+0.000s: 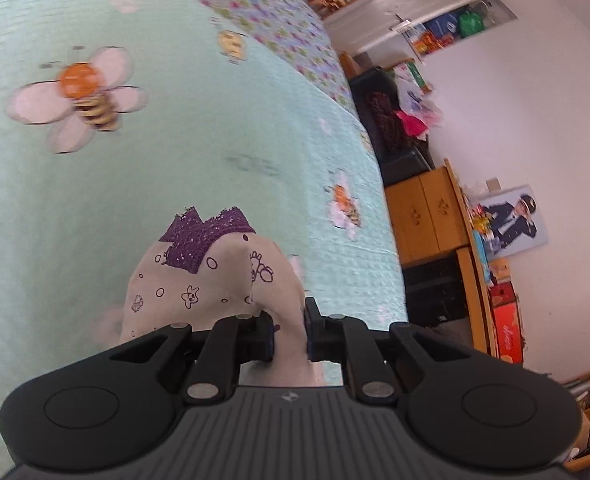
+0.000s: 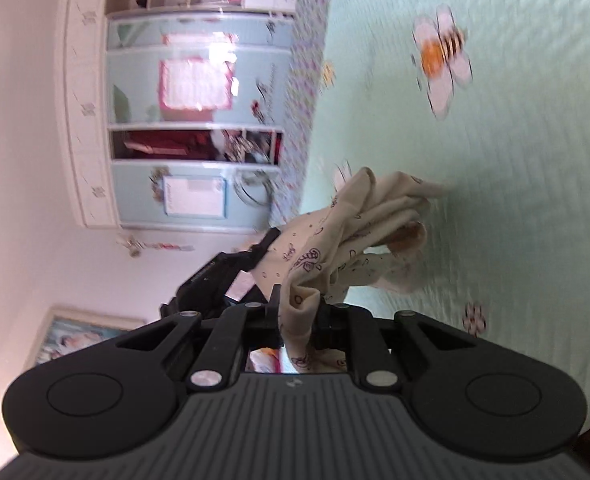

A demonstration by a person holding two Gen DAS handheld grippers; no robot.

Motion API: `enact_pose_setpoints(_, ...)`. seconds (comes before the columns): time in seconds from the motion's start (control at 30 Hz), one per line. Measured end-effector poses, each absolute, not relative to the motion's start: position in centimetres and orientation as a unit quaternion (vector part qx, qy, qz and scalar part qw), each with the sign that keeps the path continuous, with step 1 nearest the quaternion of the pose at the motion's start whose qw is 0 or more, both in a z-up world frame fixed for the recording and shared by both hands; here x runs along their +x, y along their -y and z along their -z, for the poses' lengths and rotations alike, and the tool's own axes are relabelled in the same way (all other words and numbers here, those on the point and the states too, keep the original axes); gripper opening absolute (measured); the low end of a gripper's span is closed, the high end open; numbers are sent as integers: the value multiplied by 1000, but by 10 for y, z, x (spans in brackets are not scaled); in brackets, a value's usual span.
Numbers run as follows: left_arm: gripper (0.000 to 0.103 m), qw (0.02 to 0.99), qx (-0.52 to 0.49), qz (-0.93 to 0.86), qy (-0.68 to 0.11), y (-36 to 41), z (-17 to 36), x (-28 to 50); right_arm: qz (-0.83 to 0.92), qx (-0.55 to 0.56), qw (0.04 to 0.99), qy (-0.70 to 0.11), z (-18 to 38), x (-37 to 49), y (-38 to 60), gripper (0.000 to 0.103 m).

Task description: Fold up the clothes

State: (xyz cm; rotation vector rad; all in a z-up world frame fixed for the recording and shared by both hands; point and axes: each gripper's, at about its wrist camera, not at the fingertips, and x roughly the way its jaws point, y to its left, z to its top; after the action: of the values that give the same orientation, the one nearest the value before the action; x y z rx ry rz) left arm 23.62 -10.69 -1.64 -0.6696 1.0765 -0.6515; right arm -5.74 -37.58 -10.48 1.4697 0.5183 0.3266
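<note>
A cream garment [image 1: 211,292] with small purple cartoon prints and a purple lace trim [image 1: 203,238] hangs bunched between both grippers above a mint green bedspread [image 1: 199,128]. My left gripper [image 1: 289,322] is shut on a fold of it. In the right wrist view the same garment [image 2: 359,232] drapes in loose folds, and my right gripper [image 2: 299,308] is shut on another part of it. The left gripper [image 2: 231,268] shows as a black shape just beyond, also clamped on the cloth.
The bedspread carries bee prints [image 1: 83,96] and a floral border [image 1: 271,12]. Beside the bed stand wooden cabinets [image 1: 427,216], a black chair with clothes [image 1: 391,120] and shelves with boxes. A pale blue wardrobe [image 2: 191,120] fills the other side.
</note>
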Motion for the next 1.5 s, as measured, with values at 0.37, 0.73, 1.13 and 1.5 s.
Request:
enact_pose_setpoints(0.37, 13, 725, -240, 423, -488, 380, -19, 277, -84, 631, 768, -67, 39, -93, 565, 15)
enact_pose_setpoints(0.73, 21, 713, -92, 356, -598, 533, 170, 303, 115, 702, 688, -143, 262, -88, 661, 14)
enact_pose_setpoints(1.13, 47, 696, -150, 406, -573, 434, 148, 254, 117, 697, 700, -105, 253, -108, 659, 42)
enact_pose_setpoints(1.5, 48, 649, -208, 389, -620, 396, 194, 188, 106, 707, 690, -113, 254, -124, 644, 62)
